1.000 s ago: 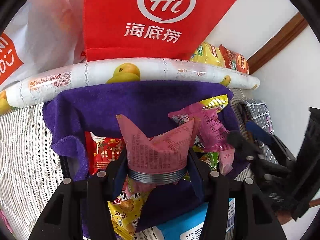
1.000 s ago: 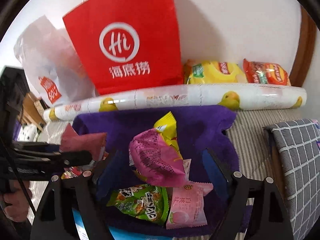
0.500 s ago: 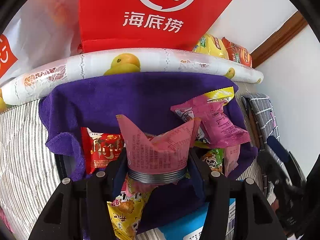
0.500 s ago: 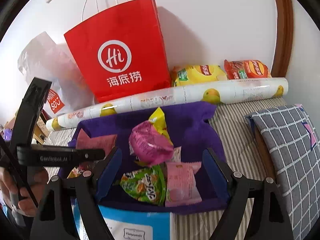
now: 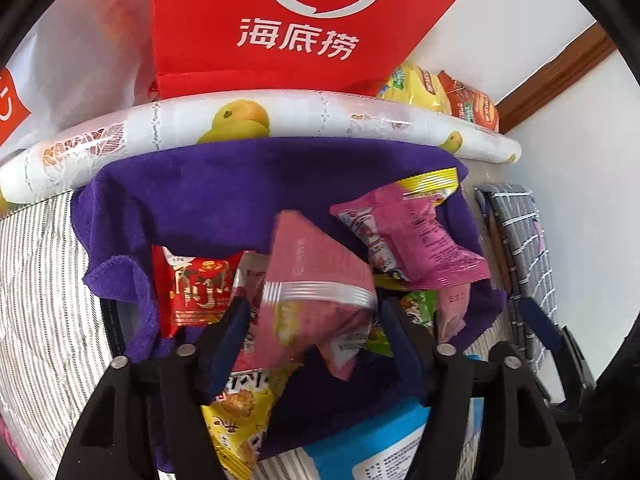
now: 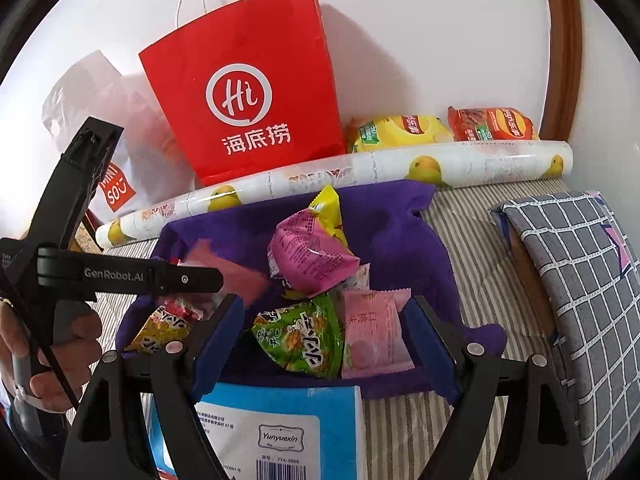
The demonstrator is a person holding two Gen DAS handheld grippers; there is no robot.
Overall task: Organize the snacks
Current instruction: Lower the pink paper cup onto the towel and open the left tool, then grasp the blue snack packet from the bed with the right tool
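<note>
The left gripper (image 5: 312, 320) was releasing the pink packet (image 5: 316, 280) over the purple cloth (image 5: 224, 192), jaws opening; the right gripper (image 6: 324, 336), jaws wide and empty, should next pick another snack

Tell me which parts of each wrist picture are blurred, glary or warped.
Left wrist view: the dusty pink snack packet between the left claw is smeared by motion while the jaws are opening; the rolled fruit-print sheet bows into an arc. Right wrist view: mostly sharp, glare streaks on the magenta foil snack bag, and the red paper bag throws a soft shadow on the wall.
</note>
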